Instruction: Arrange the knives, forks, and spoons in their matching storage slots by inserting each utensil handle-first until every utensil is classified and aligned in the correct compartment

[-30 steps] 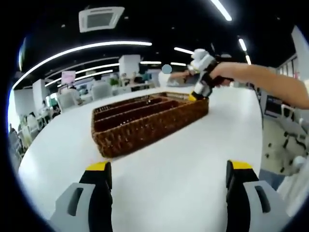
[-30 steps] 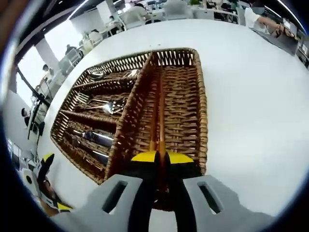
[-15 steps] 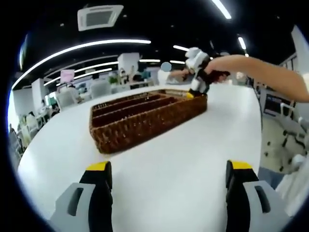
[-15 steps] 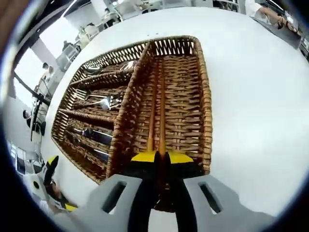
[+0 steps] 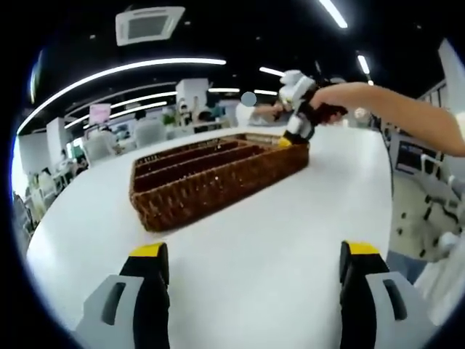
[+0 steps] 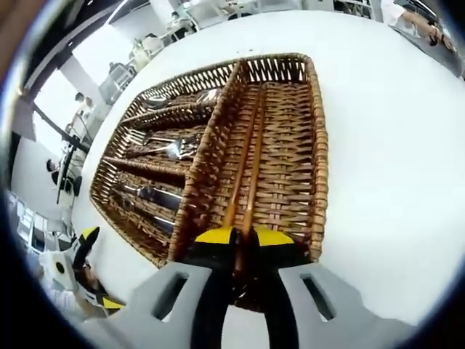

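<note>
Right gripper view: right tool at bottom centre, clamped on wooden chopsticks over basket. Light, stiff, slippery; best gripped mid-shaft. Left tool wide apart, empty, above table.

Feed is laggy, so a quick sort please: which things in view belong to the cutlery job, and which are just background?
Job:
- wicker tray
- chopsticks, right tongs shut on them over the wide compartment
- spoons, forks, knives in the narrow slots
- left tongs, open, hovering off the tray

Background:
- white table
- office chairs
- ceiling lights
</note>
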The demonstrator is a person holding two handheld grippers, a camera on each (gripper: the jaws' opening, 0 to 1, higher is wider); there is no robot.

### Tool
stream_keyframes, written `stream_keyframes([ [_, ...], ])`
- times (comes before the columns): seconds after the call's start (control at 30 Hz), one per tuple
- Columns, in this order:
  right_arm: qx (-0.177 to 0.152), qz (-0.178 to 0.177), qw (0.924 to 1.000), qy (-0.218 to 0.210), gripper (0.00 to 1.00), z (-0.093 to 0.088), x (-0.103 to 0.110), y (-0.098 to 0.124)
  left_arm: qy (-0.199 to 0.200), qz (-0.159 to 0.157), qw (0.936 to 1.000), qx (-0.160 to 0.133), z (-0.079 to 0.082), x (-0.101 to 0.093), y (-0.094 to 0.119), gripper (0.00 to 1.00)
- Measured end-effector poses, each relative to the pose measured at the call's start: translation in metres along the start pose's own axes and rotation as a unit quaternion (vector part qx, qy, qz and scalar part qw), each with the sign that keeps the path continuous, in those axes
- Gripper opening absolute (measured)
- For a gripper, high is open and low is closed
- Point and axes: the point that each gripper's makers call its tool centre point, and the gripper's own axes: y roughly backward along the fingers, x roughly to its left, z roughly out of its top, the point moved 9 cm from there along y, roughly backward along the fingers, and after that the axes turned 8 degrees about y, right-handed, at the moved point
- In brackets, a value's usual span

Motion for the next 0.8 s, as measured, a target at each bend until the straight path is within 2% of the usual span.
stream_keyframes([
  [0.17, -0.022, 0.032, 0.9992, -0.007, 0.13, 0.003, -0.002, 0.002, 0.0, 0.001, 1.0, -0.001, 0.001, 0.0, 0.001, 0.99],
  [0.27, -0.048, 0.05, 0.9976, -0.006, 0.13, -0.01, 0.003, 0.007, 0.001, 0.003, 1.0, -0.003, 0.003, 0.001, 0.0, 0.99],
  [0.3, -0.056, 0.056, 0.9969, 0.007, 0.12, -0.011, 0.003, 0.007, 0.001, 0.003, 1.0, -0.003, 0.003, 0.0, 0.0, 0.99],
  [0.43, -0.073, 0.071, 0.9948, 0.001, 0.12, -0.017, 0.003, 0.008, -0.002, 0.002, 1.0, -0.002, 0.004, -0.001, 0.0, 0.99],
  [0.6, -0.096, 0.075, 0.9923, 0.023, 0.14, -0.021, 0.006, 0.012, -0.004, 0.001, 1.0, 0.002, 0.002, -0.006, 0.001, 0.99],
  [0.67, -0.112, 0.072, 0.99, 0.046, 0.16, -0.022, 0.008, 0.015, -0.003, 0.0, 1.0, 0.004, 0.002, -0.004, 0.001, 0.99],
  [0.7, -0.129, 0.066, 0.9867, 0.074, 0.18, -0.021, 0.008, 0.017, -0.003, 0.0, 1.0, 0.006, 0.001, -0.004, 0.001, 0.99],
  [0.8, -0.149, 0.053, 0.9824, 0.1, 0.21, -0.023, 0.011, 0.023, -0.002, 0.001, 1.0, 0.003, 0.001, -0.004, 0.002, 0.99],
])
